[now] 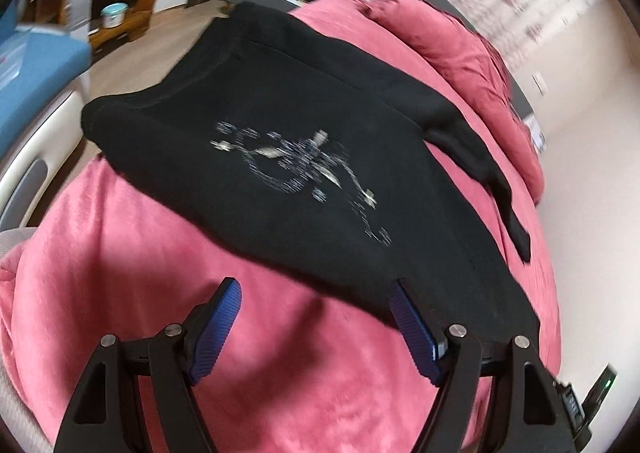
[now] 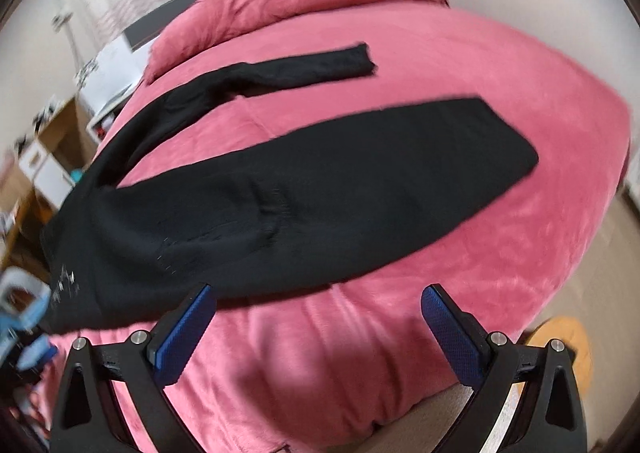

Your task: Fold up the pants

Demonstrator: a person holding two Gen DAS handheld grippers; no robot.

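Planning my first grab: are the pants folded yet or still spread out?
Spread out. Black pants lie flat on the pink blanket, both legs apart and extended.

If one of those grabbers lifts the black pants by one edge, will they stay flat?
Probably not. The black pants lie limp, following the pink blanket, so they would likely droop. The plush blanket may drag on them.

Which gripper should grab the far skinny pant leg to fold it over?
Probably right: the right gripper, open, faces both legs of the pants; the left gripper faces the waist end.
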